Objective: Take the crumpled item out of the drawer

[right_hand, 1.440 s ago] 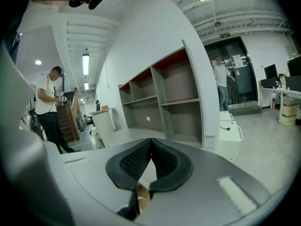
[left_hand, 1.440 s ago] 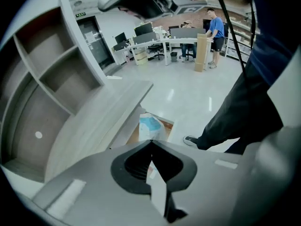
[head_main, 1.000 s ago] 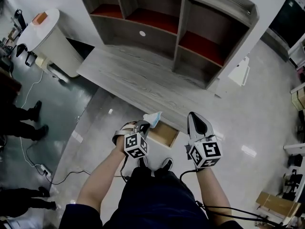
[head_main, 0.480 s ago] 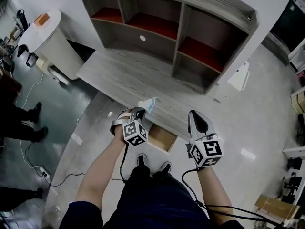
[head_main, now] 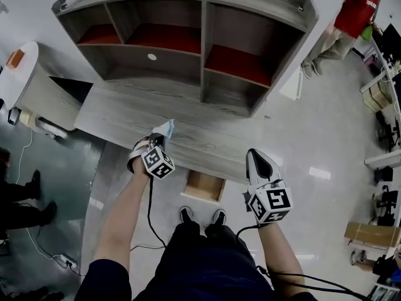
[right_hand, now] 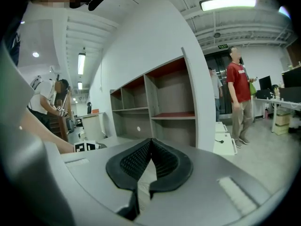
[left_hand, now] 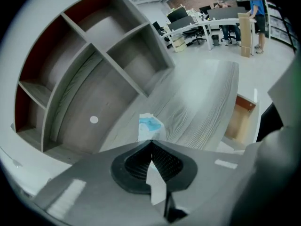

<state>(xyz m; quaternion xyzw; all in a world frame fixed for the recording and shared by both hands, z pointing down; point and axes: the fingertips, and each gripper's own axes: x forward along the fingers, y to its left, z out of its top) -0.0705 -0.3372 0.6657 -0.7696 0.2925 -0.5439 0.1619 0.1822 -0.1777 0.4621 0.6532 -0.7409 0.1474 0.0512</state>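
The crumpled item [head_main: 165,128] is a white and light-blue wad. My left gripper [head_main: 160,138] is shut on it and holds it just above the grey wooden desk top [head_main: 119,115], left of centre. In the left gripper view the wad [left_hand: 149,125] sticks out past the closed tips of the left gripper [left_hand: 151,141]. Under the desk's front edge the small wooden drawer [head_main: 204,185] stands pulled out; I cannot see into it. My right gripper [head_main: 259,157] hangs shut and empty to the right of the drawer, and its closed tips [right_hand: 151,141] point at the shelf unit.
A grey shelf unit with red-lined compartments [head_main: 188,39] stands on the back of the desk. A white round bin [head_main: 19,74] is at the left. A person in a red shirt [head_main: 351,17] stands far right. Cables [head_main: 37,249] lie on the floor.
My left gripper has carried the crumpled item from above the drawer up and to the left, over the desk top. The right gripper has barely moved.
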